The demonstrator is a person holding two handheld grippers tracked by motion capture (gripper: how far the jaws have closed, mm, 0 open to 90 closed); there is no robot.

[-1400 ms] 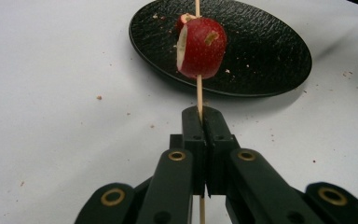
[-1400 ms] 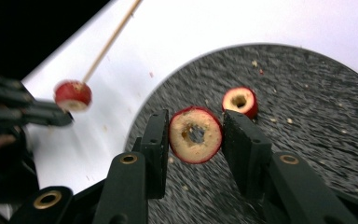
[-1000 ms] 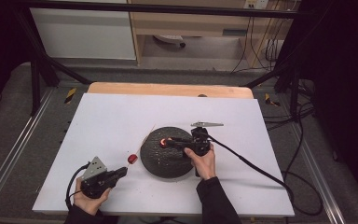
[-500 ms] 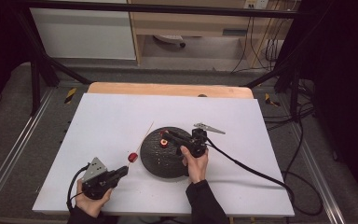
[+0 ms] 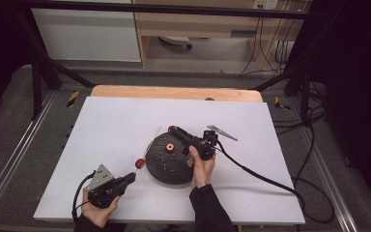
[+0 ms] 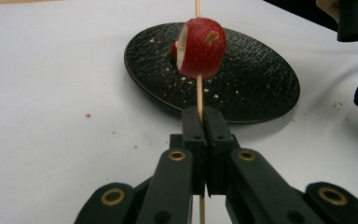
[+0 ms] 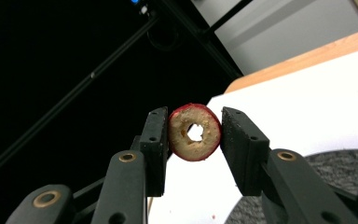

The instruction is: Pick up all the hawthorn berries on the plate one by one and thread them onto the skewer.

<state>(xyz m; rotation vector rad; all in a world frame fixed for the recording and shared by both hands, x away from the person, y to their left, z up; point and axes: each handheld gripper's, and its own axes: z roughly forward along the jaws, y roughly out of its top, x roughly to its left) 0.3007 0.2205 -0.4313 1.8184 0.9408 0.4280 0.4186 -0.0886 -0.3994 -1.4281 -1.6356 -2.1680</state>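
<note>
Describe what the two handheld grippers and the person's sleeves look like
Both grippers, left gripper and right gripper, are black, with jointed arms, brass-coloured pivot rings and blocky jaw pads. The left carries a grey three-cornered plate. Each trails a black cable. The sleeves are dark.

Both tongs [image 5: 128, 179] [image 5: 173, 130] are black with brass-ringed pivots, trailing black cables; the sleeves are dark.

Red-skinned fruit ring [image 7: 195, 132] with a cored hole, clamped between the right hand-held gripper [image 7: 195, 140] jaws

A white table [image 5: 101, 130] carries a black textured plate [image 5: 166, 166], with crumbs scattered around.
</note>
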